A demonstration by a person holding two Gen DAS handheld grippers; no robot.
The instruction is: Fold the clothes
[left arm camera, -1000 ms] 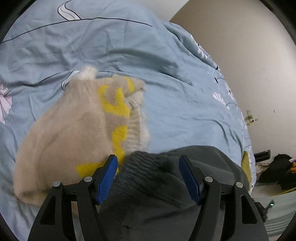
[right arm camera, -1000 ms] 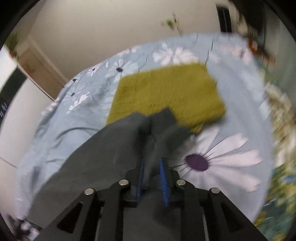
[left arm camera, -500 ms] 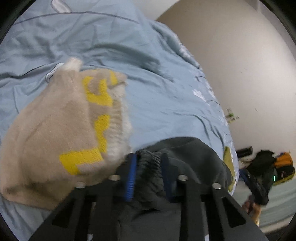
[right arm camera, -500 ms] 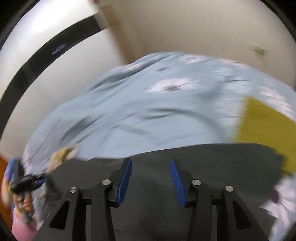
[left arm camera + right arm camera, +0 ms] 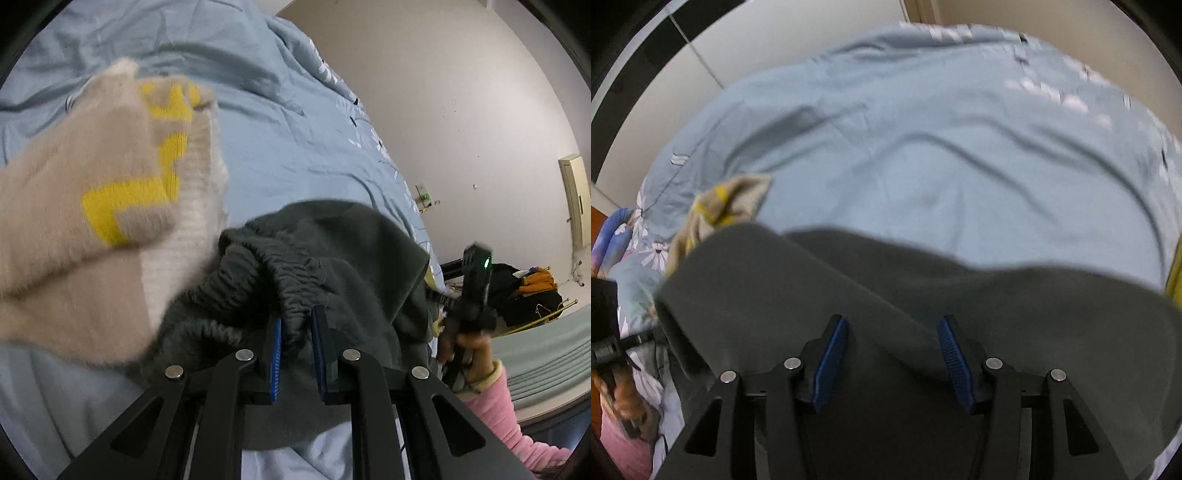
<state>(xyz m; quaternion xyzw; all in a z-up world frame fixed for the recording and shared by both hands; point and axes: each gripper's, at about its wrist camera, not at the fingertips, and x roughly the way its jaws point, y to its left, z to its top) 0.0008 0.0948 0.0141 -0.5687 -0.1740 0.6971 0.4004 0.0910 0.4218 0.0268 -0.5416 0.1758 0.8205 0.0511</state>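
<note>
A dark grey pair of soft jersey trousers with a gathered elastic waistband lies on a bed under a light blue bedsheet printed with white daisies, its ruched waistband bunched directly between the blue ribbed pads of the left gripper. The jaws of that gripper stand nearly together, clamped on a fold of the waistband, with the cloth puckering upward out of the narrow gap. Just beside the trousers, toward the left of the left wrist view, sits a fuzzy beige knitted sweater with yellow blocks and a cream ribbed hem, its hem touching the grey cloth.

In the right wrist view the smooth, flat body of the trousers spreads beneath and ahead of the right gripper. Its jaws stand wide apart with nothing pinched between them; whether the pads touch the fabric below cannot be told. Beyond the trousers' far edge the wrinkled bedsheet runs to a pale wall, and the beige sweater shows crumpled at the left. A strip of mustard-yellow cloth peeks in at the right rim.

At the right edge of the left wrist view, a hand in a pink sleeve grips the black handle of the other gripper, a green light glowing on it.
</note>
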